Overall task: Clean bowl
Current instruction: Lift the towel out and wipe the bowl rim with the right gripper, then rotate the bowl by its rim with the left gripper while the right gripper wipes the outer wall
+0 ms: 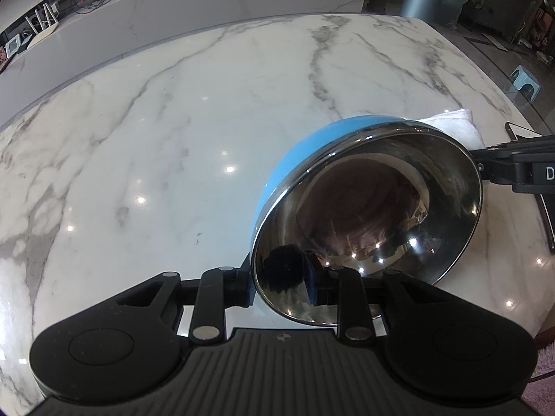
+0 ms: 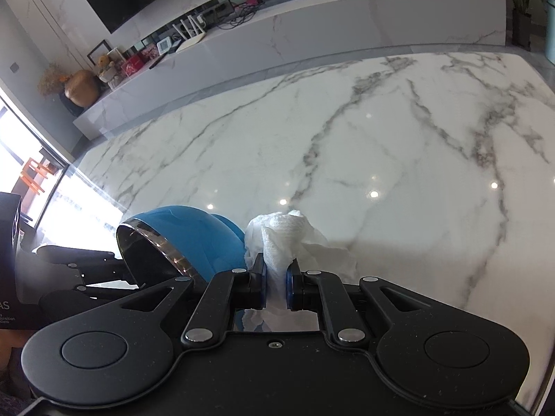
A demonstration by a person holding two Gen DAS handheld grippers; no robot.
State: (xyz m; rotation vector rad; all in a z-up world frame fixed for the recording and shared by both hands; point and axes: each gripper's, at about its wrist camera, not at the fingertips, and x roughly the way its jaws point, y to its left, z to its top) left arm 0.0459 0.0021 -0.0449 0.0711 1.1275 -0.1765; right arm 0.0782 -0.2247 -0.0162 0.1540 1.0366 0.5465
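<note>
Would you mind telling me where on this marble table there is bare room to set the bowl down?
Most of the marble table is bare: the whole stretch from the tilted bowl out to the far edge and leftwards. It is crowded only at the near right, where the left claw grips the bowl's rim, the right claw holds the paper towel, and a folded white cloth lies behind the bowl.

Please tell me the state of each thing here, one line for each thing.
Bowl: tilted on its side, rim clamped by left tool, inside empty.
Paper towel: crumpled, pinched in right tool, beside the bowl, not inside.
Marble table: glossy.
</note>
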